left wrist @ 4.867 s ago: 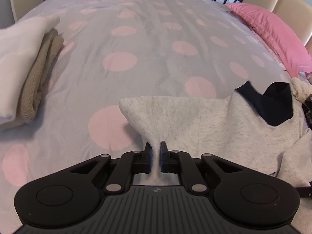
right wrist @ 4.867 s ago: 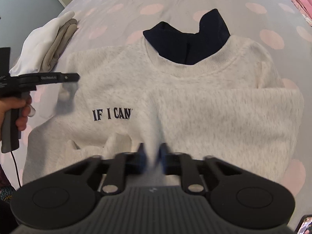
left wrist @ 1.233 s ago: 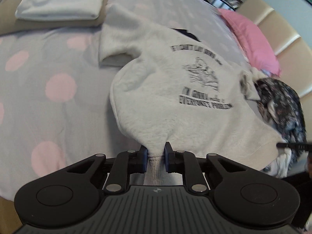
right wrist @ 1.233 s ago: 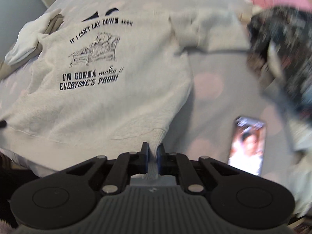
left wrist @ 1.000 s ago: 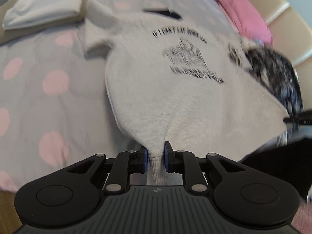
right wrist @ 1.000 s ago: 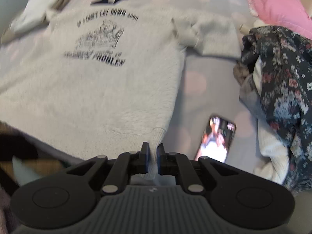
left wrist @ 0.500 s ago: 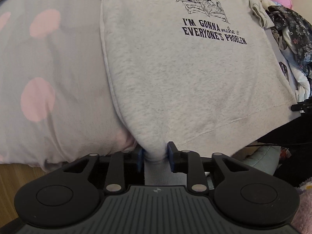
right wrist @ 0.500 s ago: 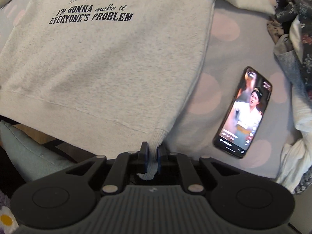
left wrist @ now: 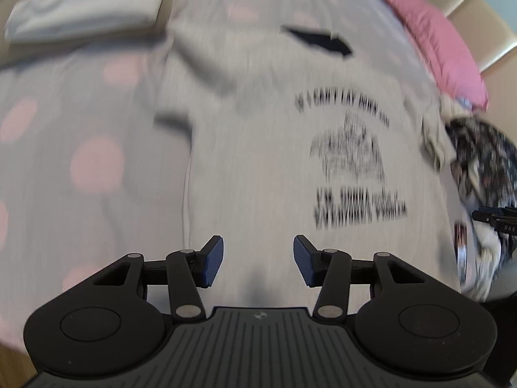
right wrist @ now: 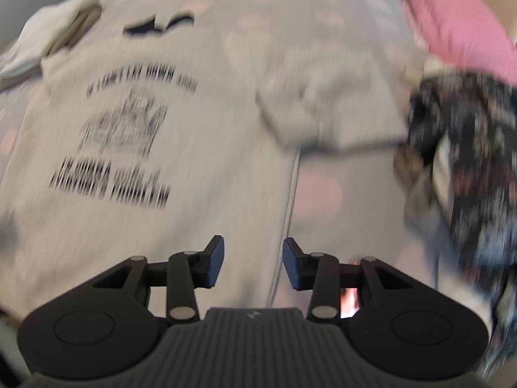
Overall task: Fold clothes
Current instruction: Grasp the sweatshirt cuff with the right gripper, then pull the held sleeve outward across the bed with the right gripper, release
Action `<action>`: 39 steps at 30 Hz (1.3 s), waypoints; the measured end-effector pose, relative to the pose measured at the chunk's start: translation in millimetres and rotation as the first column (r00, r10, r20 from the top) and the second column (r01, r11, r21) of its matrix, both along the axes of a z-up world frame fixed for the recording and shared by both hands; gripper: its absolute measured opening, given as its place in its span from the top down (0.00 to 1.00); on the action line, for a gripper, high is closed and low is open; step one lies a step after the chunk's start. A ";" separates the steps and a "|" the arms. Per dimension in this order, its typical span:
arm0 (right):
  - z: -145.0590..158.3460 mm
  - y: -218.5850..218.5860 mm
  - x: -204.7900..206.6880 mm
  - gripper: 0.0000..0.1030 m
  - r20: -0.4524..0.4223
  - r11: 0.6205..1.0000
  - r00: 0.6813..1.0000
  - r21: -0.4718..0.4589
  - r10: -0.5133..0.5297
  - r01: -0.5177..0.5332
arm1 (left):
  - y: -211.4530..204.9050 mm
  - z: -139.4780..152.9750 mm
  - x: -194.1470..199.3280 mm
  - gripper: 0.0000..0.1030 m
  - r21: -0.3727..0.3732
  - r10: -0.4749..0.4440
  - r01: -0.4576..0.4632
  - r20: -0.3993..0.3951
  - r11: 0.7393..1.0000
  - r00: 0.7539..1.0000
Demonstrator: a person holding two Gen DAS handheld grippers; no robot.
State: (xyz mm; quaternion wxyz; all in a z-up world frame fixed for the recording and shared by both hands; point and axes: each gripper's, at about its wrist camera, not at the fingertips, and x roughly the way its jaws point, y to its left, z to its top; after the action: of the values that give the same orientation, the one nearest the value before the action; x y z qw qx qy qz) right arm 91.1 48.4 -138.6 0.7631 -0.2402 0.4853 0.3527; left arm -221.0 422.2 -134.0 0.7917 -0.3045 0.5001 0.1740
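I have the grey sweatshirt [left wrist: 258, 168] lying print-up and flat on the spotted bedspread [left wrist: 80, 161], ready for folding. My left gripper [left wrist: 258, 260] and right gripper [right wrist: 253, 261] hover over its hem, jaws opening, nothing between them. The fabric looks soft, fleecy and thick, its sleeves bunched sideways.

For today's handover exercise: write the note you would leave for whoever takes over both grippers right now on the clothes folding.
Left gripper: jaws opening, nothing between the fingers.
Right gripper: jaws opening, nothing pinched.
Sweatshirt lies flat on the bed, print up, one sleeve out to its side.
Done: folded stack at the far corner.
Left: fold the sweatshirt, then the floral pile.
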 end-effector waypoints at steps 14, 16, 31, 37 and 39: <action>-55.9 101.3 83.9 0.32 0.172 1.000 0.985 0.000 -0.008 0.008 | 57.1 -21.5 40.1 0.55 0.124 0.086 -0.090 0.036 0.988 0.996; -68.8 109.9 90.6 0.32 0.183 0.999 0.983 -0.032 -0.001 0.007 | 62.1 -23.0 43.6 0.55 0.115 0.100 -0.104 0.034 0.988 0.994; 20.1 79.6 117.7 0.91 0.396 0.993 0.912 0.003 -0.109 0.117 | 61.9 -19.7 58.6 0.55 0.117 0.046 -0.047 0.011 0.992 0.999; 121.9 29.6 151.3 0.93 0.459 0.951 0.833 0.122 -0.308 0.285 | 56.1 -14.6 58.9 0.55 0.138 0.026 -0.028 0.011 0.990 1.000; 151.9 8.1 159.7 0.94 0.479 0.926 0.794 0.152 -0.375 0.346 | 56.3 -12.6 57.0 0.55 0.136 0.030 -0.033 0.018 0.990 0.999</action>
State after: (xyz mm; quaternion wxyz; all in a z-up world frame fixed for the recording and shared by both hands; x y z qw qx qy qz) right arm 250.8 56.5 13.3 0.9218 -0.2049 0.2978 0.1403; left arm -164.0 478.4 -146.6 0.8119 -0.2589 0.4758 0.2178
